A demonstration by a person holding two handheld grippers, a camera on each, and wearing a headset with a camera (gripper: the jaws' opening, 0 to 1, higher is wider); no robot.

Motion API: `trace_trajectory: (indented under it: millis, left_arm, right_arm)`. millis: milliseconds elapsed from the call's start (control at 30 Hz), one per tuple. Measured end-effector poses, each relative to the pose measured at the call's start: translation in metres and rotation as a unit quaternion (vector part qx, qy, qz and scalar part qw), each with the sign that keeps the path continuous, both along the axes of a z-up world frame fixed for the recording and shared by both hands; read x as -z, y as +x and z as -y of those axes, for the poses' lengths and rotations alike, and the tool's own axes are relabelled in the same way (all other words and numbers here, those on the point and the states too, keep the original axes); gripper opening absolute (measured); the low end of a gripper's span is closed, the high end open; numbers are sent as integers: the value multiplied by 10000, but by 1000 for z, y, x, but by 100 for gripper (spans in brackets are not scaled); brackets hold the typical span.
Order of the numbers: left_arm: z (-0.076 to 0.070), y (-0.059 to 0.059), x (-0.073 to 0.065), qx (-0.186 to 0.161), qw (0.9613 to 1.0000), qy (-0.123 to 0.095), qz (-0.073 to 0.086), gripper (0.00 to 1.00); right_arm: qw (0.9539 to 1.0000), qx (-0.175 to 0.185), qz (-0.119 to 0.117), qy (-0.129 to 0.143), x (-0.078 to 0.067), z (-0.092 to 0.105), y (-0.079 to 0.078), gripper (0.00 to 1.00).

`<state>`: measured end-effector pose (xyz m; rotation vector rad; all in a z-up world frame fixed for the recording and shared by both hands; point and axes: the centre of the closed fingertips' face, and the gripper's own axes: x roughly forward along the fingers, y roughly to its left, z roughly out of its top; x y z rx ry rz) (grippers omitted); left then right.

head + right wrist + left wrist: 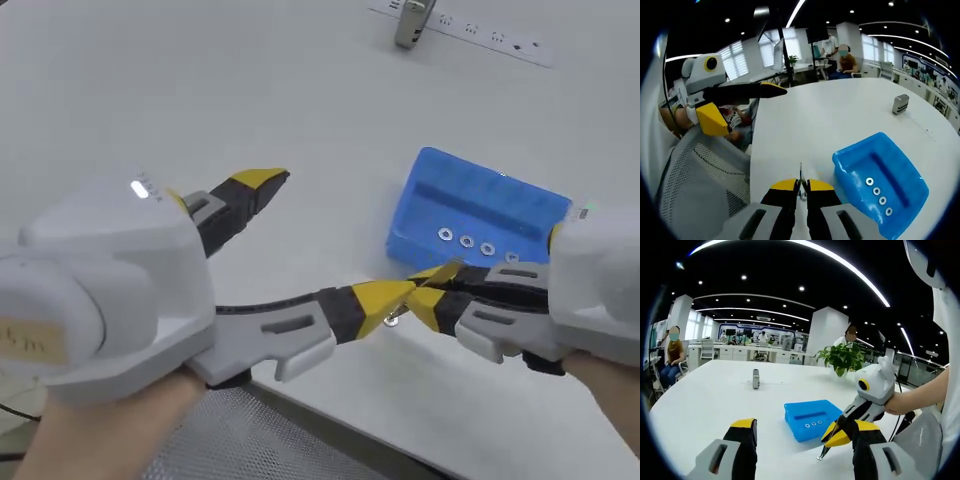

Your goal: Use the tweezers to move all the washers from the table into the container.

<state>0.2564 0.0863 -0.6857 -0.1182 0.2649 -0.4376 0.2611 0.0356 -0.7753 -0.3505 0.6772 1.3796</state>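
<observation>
A blue container [520, 200] sits on the white table with several washers [466, 239] in a row inside it; it also appears in the left gripper view [800, 426] and in the right gripper view [905, 200]. My right gripper [432, 290] is shut on thin metal tweezers [801, 175], just in front of the container's near wall. The tweezers' tip [821, 457] points down at the table near the edge. My left gripper [328, 240] is open, and its lower jaw reaches up against the right gripper's tips. Whether a washer sits at the tweezers' tip I cannot tell.
A white power strip [470, 35] with a grey plug block [410, 22] lies at the table's far side. The table's near edge runs under the grippers, with a grey mesh chair [250, 430] below it. Seated people and a potted plant [842, 357] are far off.
</observation>
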Motion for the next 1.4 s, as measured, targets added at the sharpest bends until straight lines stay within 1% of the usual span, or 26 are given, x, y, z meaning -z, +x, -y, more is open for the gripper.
trace_trajectory:
  millis: [100,133,167,200,333,433,467,500,533,600,667,700,767,833,900,933,1033,1133,1200,1233,1267,1333,1400]
  left_arm:
    - [0,0,0,8,10000,-3,5,79]
    - [0,0,0,8,10000,-2,3,79]
    - [0,0,0,9,10000,1,2,79]
    - [0,0,0,10,10000,3,1,79]
    - [1,0,-1,22,10000,9,11,79]
    - [1,0,-1,33,10000,1,28,79]
    - [1,0,-1,35,10000,4,32,79]
    - [1,0,-1,39,10000,5,25,79]
    - [2,0,-1,43,10000,2,27,79]
    - [2,0,-2,43,10000,4,40,79]
    - [1,0,-2,28,10000,26,55,79]
    - [1,0,-3,21,10000,35,68,79]
    - [1,-1,-3,22,10000,40,81,79]
    - [1,-1,-4,23,9999,42,110,79]
    - [1,-1,-6,21,9999,1,145,79]
    - [0,-1,-6,-6,9999,-39,141,78]
    - [-2,-1,-7,-52,9998,-65,155,77]
    - [-3,-1,-6,-81,9998,-84,133,76]
    - [-4,-1,-6,-98,9998,-75,124,76]
    - [-4,-1,-6,-105,9998,-78,122,76]
    - [-4,-1,-6,-109,9998,-80,123,76]
    - [-4,-1,-6,-103,9998,-92,123,76]
    - [-4,-1,-6,-85,9998,-93,123,76]
  right_arm:
    - [9999,-77,28,-73,4,1,-2,3]
    - [10000,-78,4,-12,2,-1,-3,3]
    - [10000,-95,3,-26,2,-1,-4,3]
    - [9998,-152,86,-37,3,-1,-4,3]
    - [9991,-326,230,-131,4,-1,-7,3]
    - [9968,-620,473,-166,4,-2,-12,3]
    - [9964,-667,508,-157,5,-3,-15,3]
    - [9956,-697,611,-134,5,-4,-15,3]
    - [9954,-686,663,-116,5,-4,-14,3]
    - [9962,-590,635,-28,4,-4,-12,3]
    - [9982,-288,480,222,2,-5,-6,2]
    - [9988,-87,327,356,2,-4,-3,2]
    - [9979,255,-21,600,1,-2,1,2]
    - [9966,480,-82,666,2,1,6,2]
    - [9956,585,-168,712,2,4,6,2]
    - [9943,731,-243,736,2,6,7,2]
    - [9924,927,-223,781,-5,11,11,2]
    - [9891,1088,-228,964,-20,15,14,2]
    - [9886,1134,-141,981,-29,19,19,2]
    - [9881,1185,-40,981,-34,22,23,2]
    - [9879,1199,-14,988,-36,23,24,2]
    - [9863,1273,94,1048,-48,25,30,2]
    - [9854,1331,223,1035,-57,28,34,2]
